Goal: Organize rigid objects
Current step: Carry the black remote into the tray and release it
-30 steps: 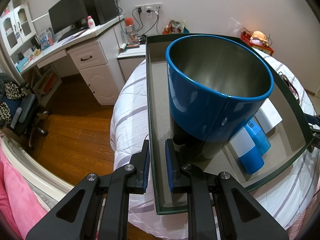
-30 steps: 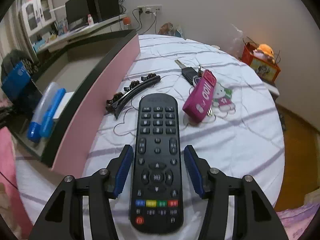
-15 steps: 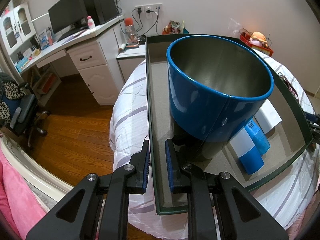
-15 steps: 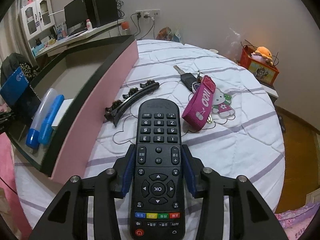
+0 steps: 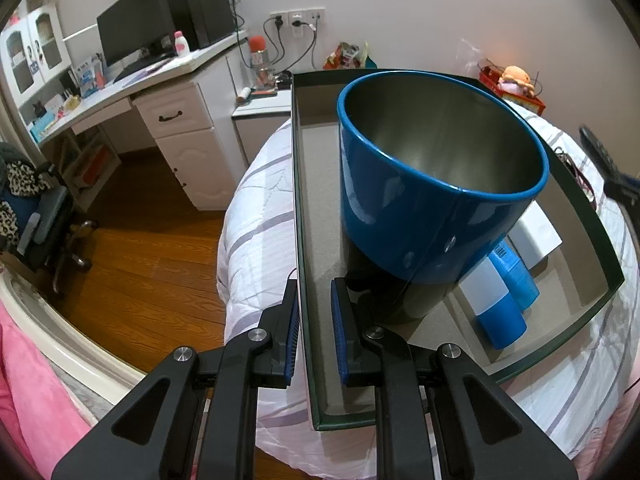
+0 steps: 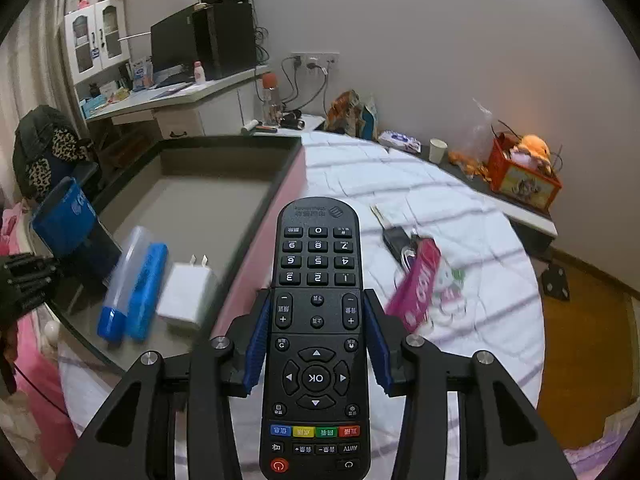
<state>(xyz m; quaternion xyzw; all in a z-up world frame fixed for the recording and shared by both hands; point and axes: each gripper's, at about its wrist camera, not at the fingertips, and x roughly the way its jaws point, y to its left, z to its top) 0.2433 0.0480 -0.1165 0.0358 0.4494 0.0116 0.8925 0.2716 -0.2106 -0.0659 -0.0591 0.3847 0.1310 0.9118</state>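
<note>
My left gripper (image 5: 314, 320) is shut on the near left wall of a dark green box (image 5: 304, 240) that lies on the bed. In the box stand a blue metal cup (image 5: 420, 208), two blue tubes (image 5: 500, 308) and a white charger (image 5: 536, 232). My right gripper (image 6: 316, 340) is shut on a black remote control (image 6: 316, 320) and holds it in the air above the bed, next to the box (image 6: 208, 196). The cup (image 6: 68, 220), tubes (image 6: 132, 292) and charger (image 6: 188, 296) show in the right wrist view too.
A pink key strap (image 6: 416, 288) with keys (image 6: 396, 240) lies on the white striped bedspread (image 6: 460, 240). A desk (image 5: 160, 92) with a monitor stands beyond the bed. An office chair (image 5: 36, 216) stands on the wood floor at left. A red basket (image 6: 524, 172) sits by the wall.
My right gripper has closed on the remote and lifted it off the bedspread, up and back. The left gripper has stayed on the box wall.
</note>
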